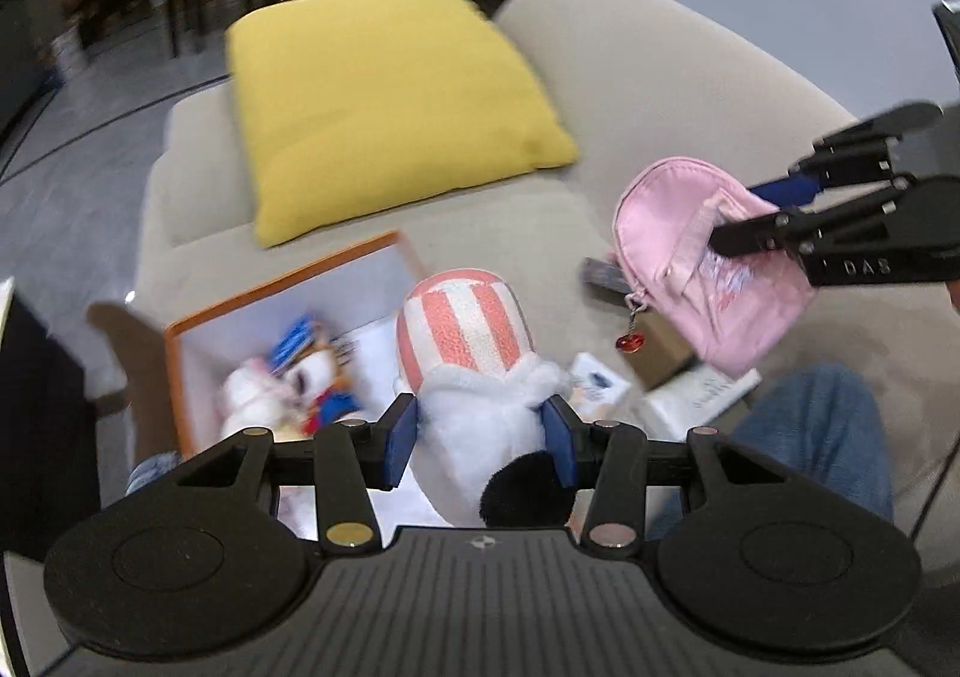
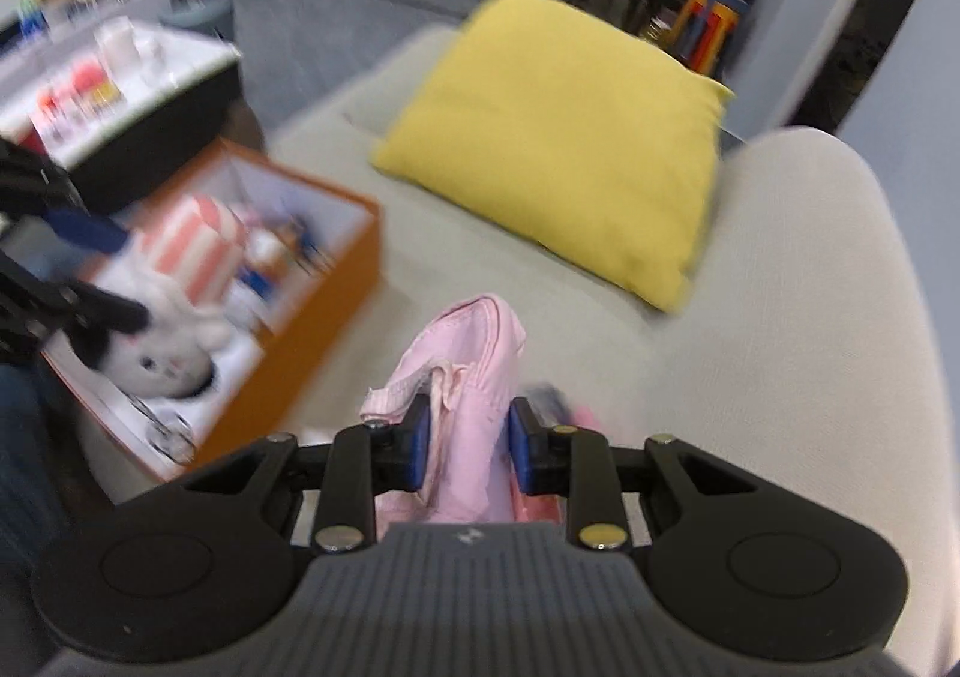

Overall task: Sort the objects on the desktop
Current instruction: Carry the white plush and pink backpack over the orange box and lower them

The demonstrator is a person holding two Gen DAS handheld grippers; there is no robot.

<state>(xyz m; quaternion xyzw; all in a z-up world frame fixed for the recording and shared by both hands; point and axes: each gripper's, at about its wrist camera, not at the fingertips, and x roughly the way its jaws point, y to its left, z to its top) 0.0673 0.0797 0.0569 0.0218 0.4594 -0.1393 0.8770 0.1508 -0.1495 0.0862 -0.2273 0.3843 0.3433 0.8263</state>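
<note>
Left gripper [image 1: 480, 437] is clamping a plush toy [image 1: 474, 371] over the orange box [image 1: 174, 371] at 9 o'clock, right gripper [image 2: 469, 446] is clamping a pink mini backpack [image 2: 474, 371]; small boxes [image 1: 600, 386] left unsorted.

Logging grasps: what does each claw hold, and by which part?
Left claw: plush toy, gripped around its white body. Right claw: pink mini backpack, by its fabric.

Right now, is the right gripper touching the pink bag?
Touching. In the right wrist view, the right gripper has both blue pads pressed against the pink bag, its fabric bunched between them. The left wrist view also shows it clamping the bag in the air.
</note>
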